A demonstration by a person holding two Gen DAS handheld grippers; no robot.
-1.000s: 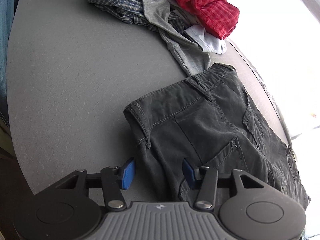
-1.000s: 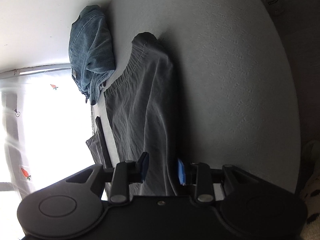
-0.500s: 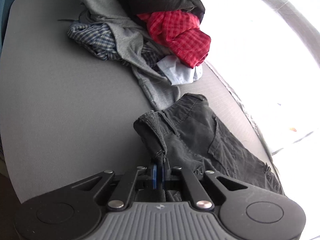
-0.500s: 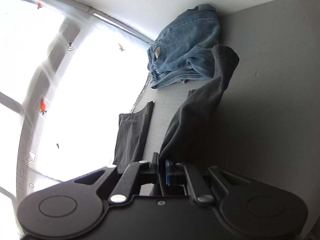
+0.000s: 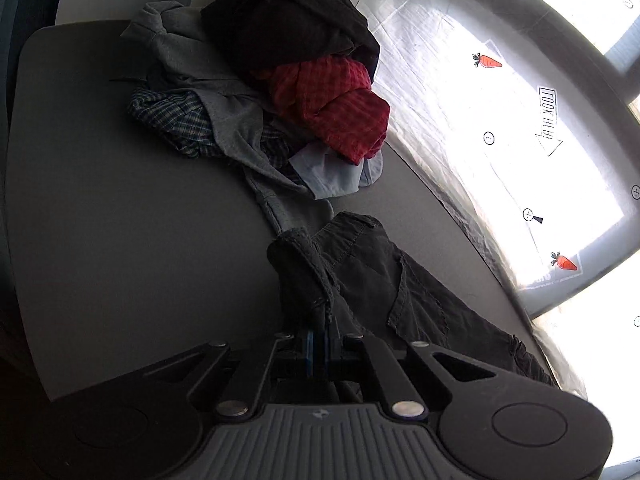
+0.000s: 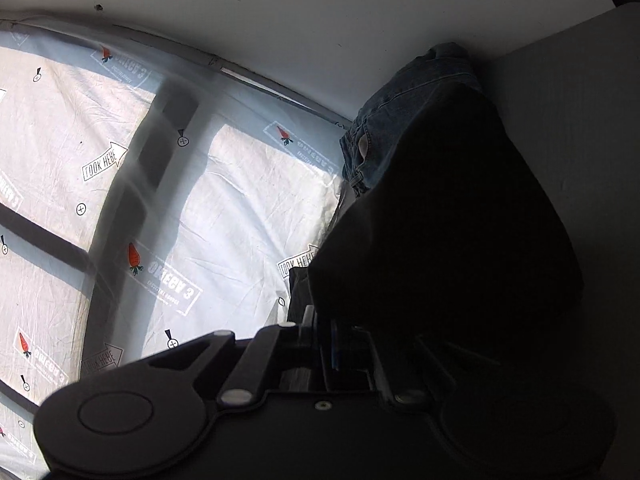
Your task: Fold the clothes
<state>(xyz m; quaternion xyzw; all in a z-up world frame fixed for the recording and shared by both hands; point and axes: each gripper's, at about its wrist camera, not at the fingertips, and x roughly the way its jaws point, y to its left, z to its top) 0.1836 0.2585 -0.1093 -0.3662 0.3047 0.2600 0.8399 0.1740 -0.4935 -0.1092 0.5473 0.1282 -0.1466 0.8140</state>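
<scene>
**Both tongs clamped on the dark trousers above the worktop**

Left wrist view: the left tongs (image 5: 318,346) were pinched tight on a bunched fold at the waistband of the dark grey trousers (image 5: 384,292), the blue pads pressed together on the cloth. The gripped edge stood raised; the remainder of the garment trailed down to the right and lay on the grey worktop (image 5: 120,240). Beyond it sat a heap of unfolded clothes (image 5: 280,92): a black garment on top, a red checked shirt (image 5: 340,108), a grey top, a blue plaid shirt and a pale blue piece. A printed translucent sheet (image 5: 500,120) covered the bright window at right.

Right wrist view: the right tongs (image 6: 324,344) were likewise closed on the trousers, whose cloth hung as a dark mass before the camera. Behind it, folded blue jeans (image 6: 400,120) lay at the far edge of the worktop, against the white wall (image 6: 320,8).
</scene>
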